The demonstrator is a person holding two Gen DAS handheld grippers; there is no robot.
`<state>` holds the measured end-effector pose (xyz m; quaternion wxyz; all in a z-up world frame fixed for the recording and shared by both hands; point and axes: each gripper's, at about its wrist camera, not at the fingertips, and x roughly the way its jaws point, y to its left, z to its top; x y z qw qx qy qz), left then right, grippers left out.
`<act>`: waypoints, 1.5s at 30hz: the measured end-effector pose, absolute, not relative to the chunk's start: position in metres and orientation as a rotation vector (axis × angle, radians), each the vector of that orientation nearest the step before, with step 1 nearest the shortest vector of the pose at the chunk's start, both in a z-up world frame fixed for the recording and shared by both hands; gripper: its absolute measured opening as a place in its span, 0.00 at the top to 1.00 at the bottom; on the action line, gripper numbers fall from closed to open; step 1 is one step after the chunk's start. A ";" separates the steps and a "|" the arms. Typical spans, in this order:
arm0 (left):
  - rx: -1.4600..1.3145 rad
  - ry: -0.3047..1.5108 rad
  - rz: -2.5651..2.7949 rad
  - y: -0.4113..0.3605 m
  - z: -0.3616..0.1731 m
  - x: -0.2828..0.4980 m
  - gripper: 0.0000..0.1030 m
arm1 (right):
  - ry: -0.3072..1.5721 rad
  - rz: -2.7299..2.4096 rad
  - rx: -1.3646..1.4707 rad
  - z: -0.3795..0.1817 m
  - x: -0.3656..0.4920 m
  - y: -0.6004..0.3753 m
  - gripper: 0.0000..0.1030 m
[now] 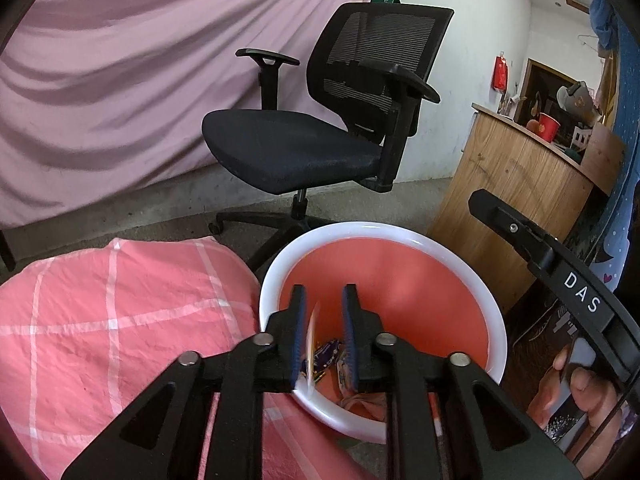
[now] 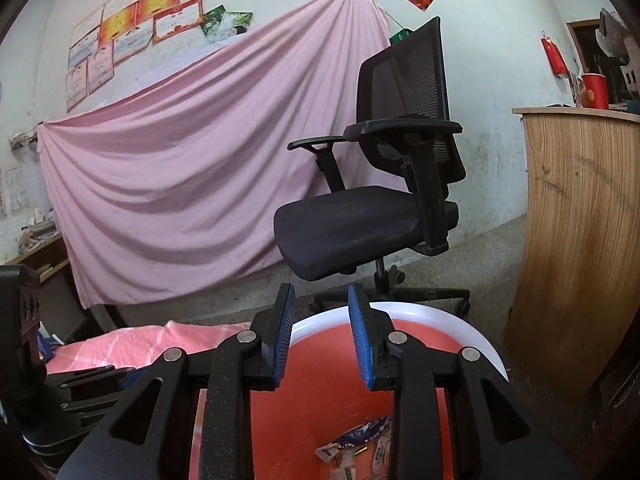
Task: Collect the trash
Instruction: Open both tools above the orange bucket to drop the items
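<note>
Left wrist: left gripper (image 1: 323, 312) hangs over the bin (image 1: 486, 292), which is red inside with a white rim. Jaws are spread with a gap. A thin wrapper (image 1: 313, 328), seen edge-on and blurred, sits in the gap close to the left pad; can't tell if it touches the pad, and the right pad is clear of it. More trash (image 1: 326, 354) lies on the bin floor, purple and pale packets. Pink checked bedding (image 1: 120, 320) touches the bin's left side. Black chair (image 1: 296, 152) stands behind the bin, pink sheet (image 1: 140, 60) hangs behind that, wood cabinet (image 1: 516, 176) is on the right. Part of the right gripper's body shows at the right edge, marked "DAS", with a hand (image 1: 588, 400) on it.

Right wrist: right gripper (image 2: 322, 320) is above the same bin (image 2: 460, 330), jaws spread wide, nothing between the pads. Trash (image 2: 356, 450) sits on the bin floor below. Chair (image 2: 360, 224), sheet (image 2: 180, 180) and cabinet (image 2: 580, 220) are behind. Bedding (image 2: 132, 344) lies left of the bin. Red cup (image 2: 595, 90) stands on the cabinet top.
</note>
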<state>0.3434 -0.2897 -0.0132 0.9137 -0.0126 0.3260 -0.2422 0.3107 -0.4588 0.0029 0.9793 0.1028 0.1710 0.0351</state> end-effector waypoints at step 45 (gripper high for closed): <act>-0.101 0.446 -0.228 -0.183 0.029 0.272 0.04 | 0.238 0.046 0.151 0.014 0.261 -0.423 0.00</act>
